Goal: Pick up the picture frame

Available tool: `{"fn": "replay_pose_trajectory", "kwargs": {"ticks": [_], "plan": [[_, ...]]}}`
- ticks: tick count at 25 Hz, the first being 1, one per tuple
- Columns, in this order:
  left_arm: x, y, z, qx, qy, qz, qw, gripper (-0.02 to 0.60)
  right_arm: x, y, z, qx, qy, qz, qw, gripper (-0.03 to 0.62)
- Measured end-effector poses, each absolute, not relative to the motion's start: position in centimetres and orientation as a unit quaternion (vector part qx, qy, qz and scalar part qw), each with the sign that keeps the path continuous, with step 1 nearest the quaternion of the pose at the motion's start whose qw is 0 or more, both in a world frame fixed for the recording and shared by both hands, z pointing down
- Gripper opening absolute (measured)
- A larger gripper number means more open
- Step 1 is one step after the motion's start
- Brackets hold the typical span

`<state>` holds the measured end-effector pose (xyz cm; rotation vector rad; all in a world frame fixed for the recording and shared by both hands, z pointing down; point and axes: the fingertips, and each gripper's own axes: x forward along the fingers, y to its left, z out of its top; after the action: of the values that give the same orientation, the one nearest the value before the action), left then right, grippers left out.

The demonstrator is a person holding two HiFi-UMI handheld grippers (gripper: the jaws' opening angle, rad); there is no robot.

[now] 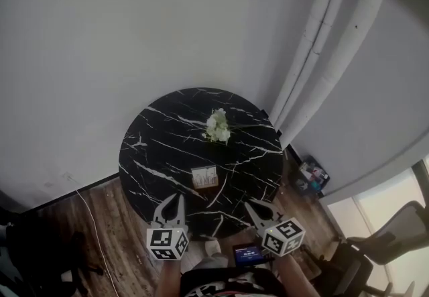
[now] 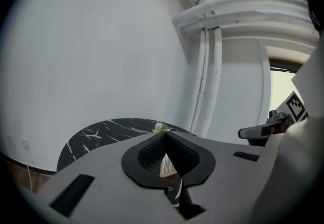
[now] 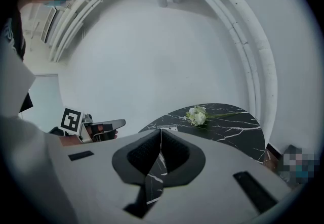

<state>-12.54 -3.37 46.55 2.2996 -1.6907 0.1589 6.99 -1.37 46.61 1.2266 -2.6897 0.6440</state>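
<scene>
A small wooden picture frame [image 1: 204, 176] stands on the near half of a round black marble table [image 1: 161, 155], with a bunch of white flowers [image 1: 218, 127] lying behind it. My left gripper [image 1: 178, 199] is shut and empty over the table's near edge, just left of and short of the frame. My right gripper [image 1: 252, 206] is also shut and empty, at the near right edge. In the left gripper view the frame [image 2: 167, 166] shows just behind the closed tips [image 2: 165, 133]. In the right gripper view only the frame's top [image 3: 167, 128] peeks over the closed tips [image 3: 160, 131].
White pipes [image 1: 322, 41] run down the wall at the right of the table. A small bag of items [image 1: 313, 175] lies on the wood floor by them. An office chair [image 1: 395, 228] stands at the lower right, and a cable [image 1: 94, 222] trails on the floor at the left.
</scene>
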Motion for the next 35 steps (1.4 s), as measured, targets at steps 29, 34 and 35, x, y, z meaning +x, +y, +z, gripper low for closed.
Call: {"fn": "replay_pose_trajectory", "kwargs": {"ticks": [29, 34, 35], "plan": [[-14.8, -10.1, 45.5, 0.803, -0.581, 0.03, 0.13, 0.014, 6.3, -7.3, 44.5, 0.429, -0.887, 0.166, 0.027, 0.018], [-15.1, -10.5, 47.0, 0.796, -0.588, 0.037, 0.141, 0.014, 6.2, -8.1, 45.7, 0.425, -0.888, 0.174, 0.038, 0.018], [-15.2, -10.6, 47.4, 0.794, -0.589, 0.039, 0.145, 0.014, 6.2, -8.3, 46.0, 0.424, -0.887, 0.177, 0.04, 0.018]]}}
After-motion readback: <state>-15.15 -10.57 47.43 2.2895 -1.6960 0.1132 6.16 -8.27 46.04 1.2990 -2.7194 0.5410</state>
